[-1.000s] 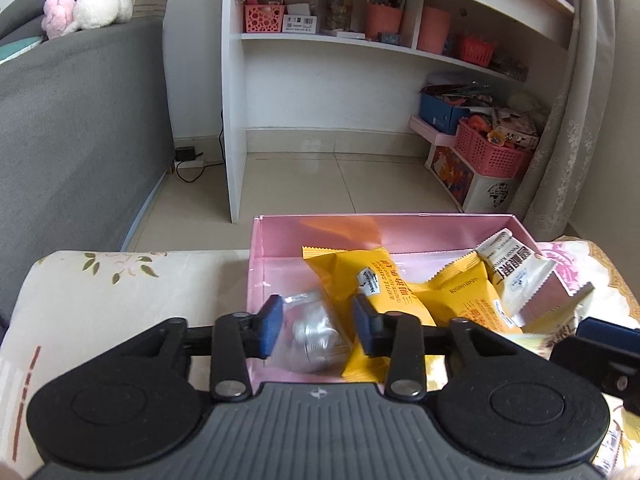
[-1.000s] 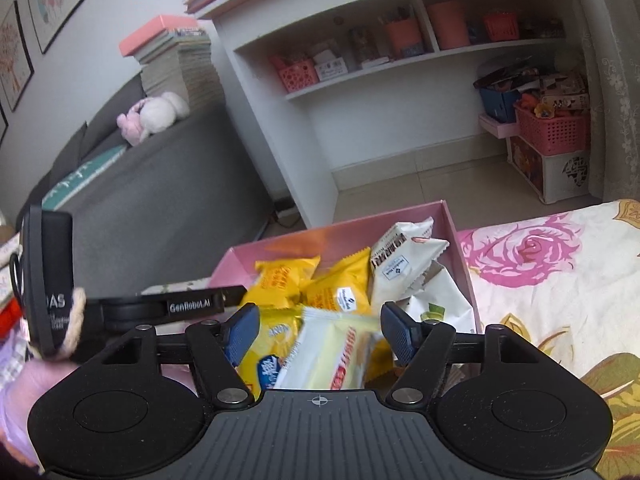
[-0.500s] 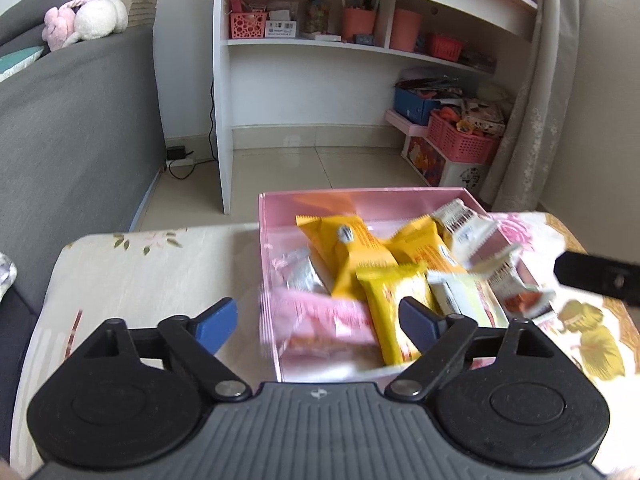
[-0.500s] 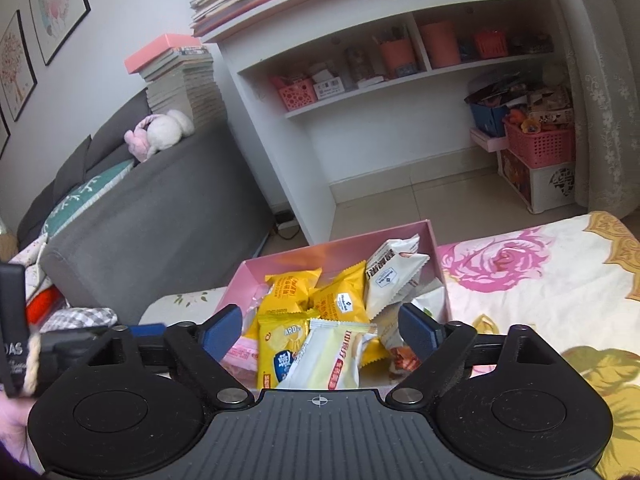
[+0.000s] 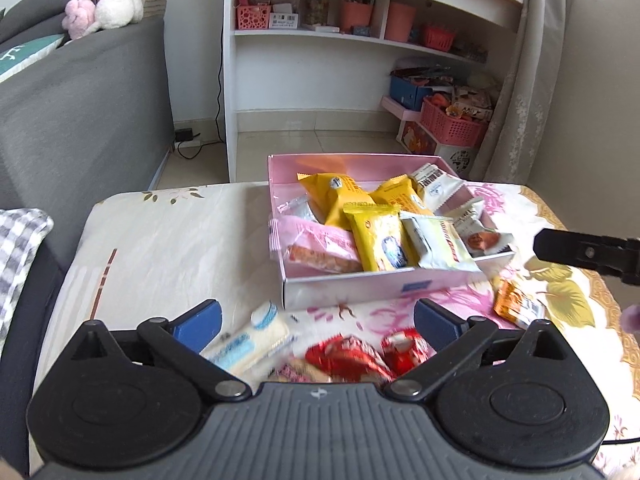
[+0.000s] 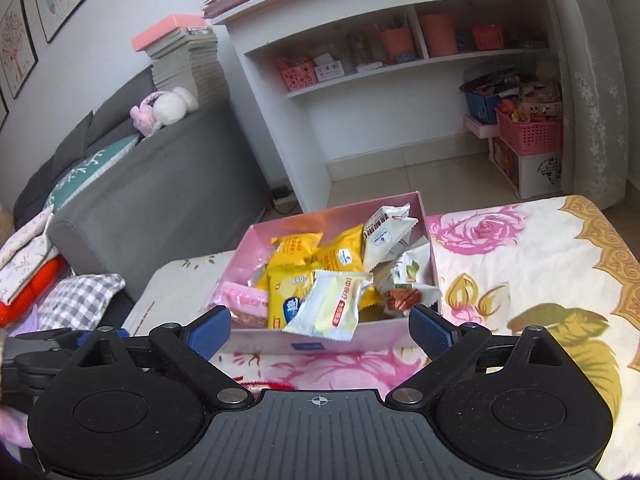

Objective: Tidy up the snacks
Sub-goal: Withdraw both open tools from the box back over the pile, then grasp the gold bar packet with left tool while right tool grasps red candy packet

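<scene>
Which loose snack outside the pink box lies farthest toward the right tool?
The orange packet, alone beside the box's right corner; the white and red ones sit between the left tool's fingers.

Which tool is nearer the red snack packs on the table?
Left. The left tool hangs open right over the red snack packs, in front of the pink box. The right tool, also open, faces the box; the packs aren't in its view.

Floral table [image 5: 168, 236] bears pink box [image 5: 372, 286], loose snacks [image 5: 348, 358].

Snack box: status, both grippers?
Left hand-held gripper open, empty, over loose packets. Right hand-held gripper open, empty. Pink box heaped with snacks. Orange packet outside box.
</scene>
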Demonstrator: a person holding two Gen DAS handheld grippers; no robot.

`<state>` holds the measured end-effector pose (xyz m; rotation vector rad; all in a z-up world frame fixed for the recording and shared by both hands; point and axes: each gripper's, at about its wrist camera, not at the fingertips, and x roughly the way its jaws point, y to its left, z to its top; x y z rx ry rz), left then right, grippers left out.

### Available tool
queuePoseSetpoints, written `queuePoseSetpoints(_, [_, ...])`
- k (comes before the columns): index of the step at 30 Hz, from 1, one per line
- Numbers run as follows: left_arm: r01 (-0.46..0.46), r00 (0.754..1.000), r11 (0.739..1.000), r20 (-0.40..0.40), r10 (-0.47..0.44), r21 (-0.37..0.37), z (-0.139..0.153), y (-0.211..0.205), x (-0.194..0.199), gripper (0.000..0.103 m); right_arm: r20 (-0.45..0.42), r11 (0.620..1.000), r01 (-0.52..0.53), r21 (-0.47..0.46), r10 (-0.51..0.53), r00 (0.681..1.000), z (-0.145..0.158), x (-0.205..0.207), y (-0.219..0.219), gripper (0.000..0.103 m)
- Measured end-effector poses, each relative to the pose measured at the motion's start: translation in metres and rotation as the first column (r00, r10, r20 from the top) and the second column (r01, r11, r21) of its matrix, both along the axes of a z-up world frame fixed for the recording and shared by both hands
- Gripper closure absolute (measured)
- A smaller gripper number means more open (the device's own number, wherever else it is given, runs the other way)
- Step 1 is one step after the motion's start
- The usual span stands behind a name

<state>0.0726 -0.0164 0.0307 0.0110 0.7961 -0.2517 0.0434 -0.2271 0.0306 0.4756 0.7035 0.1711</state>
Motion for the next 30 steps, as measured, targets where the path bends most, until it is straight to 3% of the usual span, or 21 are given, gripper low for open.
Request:
queuePoseSetpoints(7, [-0.038,0.999,0.999,-0.005,0.038,0.001,-0.021,0.012,-0.023,0.000,-0.033,1.000,0.024,-0.014,-0.025,0.999,-0.012,-0.017,0.008,0.004])
queuePoseSetpoints(11, [-0.061,0.997,0.998,-0.038,0.061,-0.020,-0.039,0.018,-0.028,0.000,-0.036,0.997,0.025,-0.067,-0.027,0.999,-0.023,-0.025,0.015,0.004])
queuePoseSetpoints(19, [0.155,0.987,0.987,-0.055,-0.152,0.045,-0.062,0.002,-0.036,0.005,-0.034,0.995,0.017,-0.103,-0.021,0.999,-0.041,-0.025,0.020,0.004])
queuePoseSetpoints(23, [0.216,0.969,0.974,-0.139,-0.204,0.075,-0.073,-0.006,-0.031,0.023,-0.051,0.995,-0.014,-0.097,0.009,0.999,-0.049,-0.017,0.030,0.004])
queuePoseSetpoints(30, [0.297,0.949,0.948,-0.141,-0.281,0.114,-0.076,-0.014,-0.038,0.031,-0.096,0.989,-0.112,-0.101,0.102,0.990,-0.065,-0.001,0.058,0.004])
